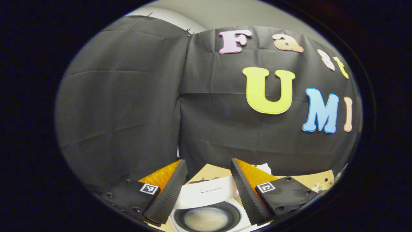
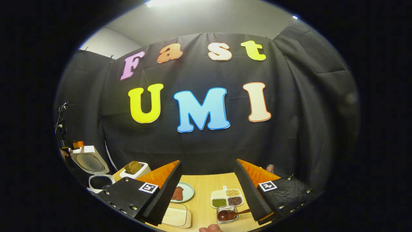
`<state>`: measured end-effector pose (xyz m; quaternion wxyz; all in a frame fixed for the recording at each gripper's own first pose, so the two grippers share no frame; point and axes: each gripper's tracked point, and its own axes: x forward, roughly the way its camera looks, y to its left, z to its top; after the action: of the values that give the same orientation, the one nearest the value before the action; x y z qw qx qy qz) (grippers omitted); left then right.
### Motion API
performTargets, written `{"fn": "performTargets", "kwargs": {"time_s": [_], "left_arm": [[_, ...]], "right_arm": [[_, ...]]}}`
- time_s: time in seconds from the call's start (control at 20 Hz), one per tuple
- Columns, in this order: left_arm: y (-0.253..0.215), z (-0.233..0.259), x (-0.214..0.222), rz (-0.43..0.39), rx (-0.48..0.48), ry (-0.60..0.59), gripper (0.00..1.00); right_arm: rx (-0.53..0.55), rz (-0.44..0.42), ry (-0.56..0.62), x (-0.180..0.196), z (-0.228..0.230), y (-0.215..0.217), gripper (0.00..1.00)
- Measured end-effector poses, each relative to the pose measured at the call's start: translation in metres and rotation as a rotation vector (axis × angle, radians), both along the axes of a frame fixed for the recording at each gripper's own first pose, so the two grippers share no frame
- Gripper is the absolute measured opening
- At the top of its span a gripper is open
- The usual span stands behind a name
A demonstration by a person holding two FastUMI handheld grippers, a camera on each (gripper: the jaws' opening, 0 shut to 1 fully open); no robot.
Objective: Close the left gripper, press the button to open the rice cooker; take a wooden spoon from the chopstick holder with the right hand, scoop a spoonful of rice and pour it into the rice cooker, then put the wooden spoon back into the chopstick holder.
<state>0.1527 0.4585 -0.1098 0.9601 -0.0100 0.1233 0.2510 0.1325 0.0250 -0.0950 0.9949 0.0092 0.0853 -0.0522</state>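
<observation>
The wooden table [image 2: 206, 187] runs across the bottom of the right gripper view, against the black cloth wall [image 2: 206, 145]. At its far left the white rice cooker [image 2: 96, 180] stands with its lid [image 2: 90, 162] swung up and open. The left gripper view looks down into the same cooker [image 1: 209, 219], where the dark inner pot [image 1: 206, 216] holds a pale layer at its bottom. The left gripper [image 1: 206, 185] hangs above that pot with its fingers spread wide and nothing between them. The right gripper [image 2: 207, 185] hovers over the middle of the table, its fingers likewise wide apart and empty. Beside the cooker sits a toaster [image 2: 135, 170] with bread in it. Nearer lie a pale rectangular lidded box [image 2: 175, 217], a round plate [image 2: 183, 192] with a piece of meat, and a divided dish [image 2: 227, 198] of grains and beans. Just in front of that dish the wooden spoon [image 2: 230, 214] rests in a small metal holder [image 2: 227, 215], its handle pointing right.
</observation>
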Motion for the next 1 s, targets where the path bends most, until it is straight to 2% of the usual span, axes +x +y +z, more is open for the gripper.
{"fn": "performTargets", "kwargs": {"time_s": [0.05, 0.15, 0.2, 0.35, 0.4, 0.5, 0.6, 0.65, 0.75, 0.8, 0.85, 0.9, 0.95, 1.0], "left_arm": [[-0.005, -0.006, -0.006, 0.002, -0.001, 0.001, 0.95], [-0.017, -0.013, -0.015, -0.003, -0.008, 0.004, 0.95], [-0.023, -0.016, -0.02, -0.011, 0.0, -0.003, 0.92], [-0.05, -0.033, -0.04, -0.033, 0.008, -0.015, 0.99], [-0.053, -0.045, -0.046, -0.038, 0.014, -0.016, 0.92], [-0.065, -0.063, -0.055, -0.043, 0.011, -0.007, 0.92], [-0.075, -0.08, -0.064, -0.042, -0.007, 0.004, 0.99], [-0.078, -0.088, -0.067, -0.043, -0.014, 0.011, 0.92], [-0.084, -0.102, -0.074, -0.052, -0.028, 0.027, 0.92], [-0.086, -0.11, -0.077, -0.056, -0.044, 0.035, 0.95], [-0.089, -0.117, -0.081, -0.06, -0.059, 0.041, 0.92], [-0.09, -0.126, -0.084, -0.061, -0.068, 0.053, 0.99], [-0.09, -0.136, -0.087, -0.059, -0.081, 0.07, 0.92], [-0.087, -0.144, -0.09, -0.054, -0.098, 0.077, 0.95]], "right_arm": [[0.0, 0.0, -0.003, -0.002, 0.002, -0.003, 0.98], [0.002, 0.0, -0.005, -0.006, 0.004, -0.008, 0.98], [0.004, 0.0, -0.006, -0.007, 0.005, -0.01, 0.98], [0.003, 0.003, 0.002, -0.012, 0.002, -0.013, 0.98], [0.004, 0.008, 0.006, -0.013, 0.001, -0.011, 0.98], [0.0, 0.025, 0.021, -0.012, -0.002, -0.005, 0.98], [-0.016, 0.047, 0.032, -0.011, -0.004, 0.005, 0.98], [-0.025, 0.057, 0.035, -0.011, -0.004, 0.01, 0.98], [-0.034, 0.074, 0.041, -0.012, -0.005, 0.021, 0.98], [-0.035, 0.082, 0.047, -0.012, -0.007, 0.026, 0.98], [-0.035, 0.089, 0.053, -0.012, -0.009, 0.032, 0.98], [-0.038, 0.095, 0.056, -0.013, -0.009, 0.038, 0.98], [-0.043, 0.097, 0.057, -0.013, -0.009, 0.042, 0.98], [-0.049, 0.099, 0.057, -0.014, -0.01, 0.046, 0.98]]}}
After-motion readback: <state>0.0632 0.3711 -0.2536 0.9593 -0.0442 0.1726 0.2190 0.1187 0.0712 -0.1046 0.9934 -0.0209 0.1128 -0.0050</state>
